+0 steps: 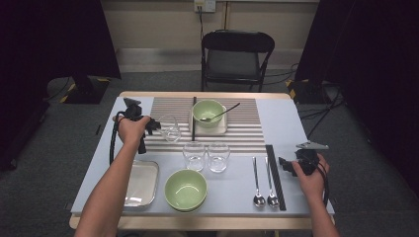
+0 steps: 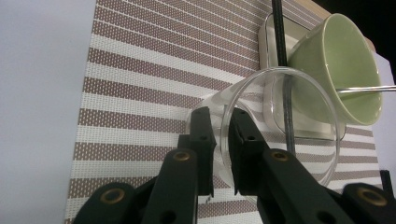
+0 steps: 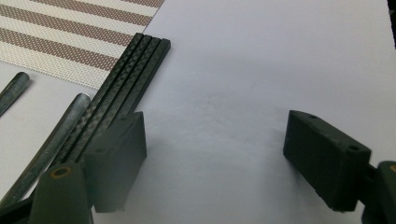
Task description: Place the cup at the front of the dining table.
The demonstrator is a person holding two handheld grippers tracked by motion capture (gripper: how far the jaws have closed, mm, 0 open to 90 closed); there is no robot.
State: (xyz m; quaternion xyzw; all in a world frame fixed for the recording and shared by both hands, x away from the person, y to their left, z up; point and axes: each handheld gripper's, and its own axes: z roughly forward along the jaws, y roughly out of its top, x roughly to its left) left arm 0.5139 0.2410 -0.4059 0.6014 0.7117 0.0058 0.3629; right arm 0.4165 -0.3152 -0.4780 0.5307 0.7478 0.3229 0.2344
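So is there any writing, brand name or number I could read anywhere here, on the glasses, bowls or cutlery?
None can be read.
The glass in the left gripper: plain, no print.
The green bowl, spoons and black chopsticks: no marks show.
The wall socket behind the chair: too small and blurred to tell if it bears any lettering.

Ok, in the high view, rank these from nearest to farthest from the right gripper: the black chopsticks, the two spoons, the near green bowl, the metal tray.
From the right gripper:
1. Black chopsticks, just to its left.
2. Two spoons, left of the chopsticks.
3. Near green bowl, front centre.
4. Metal tray, front left, by the left forearm.
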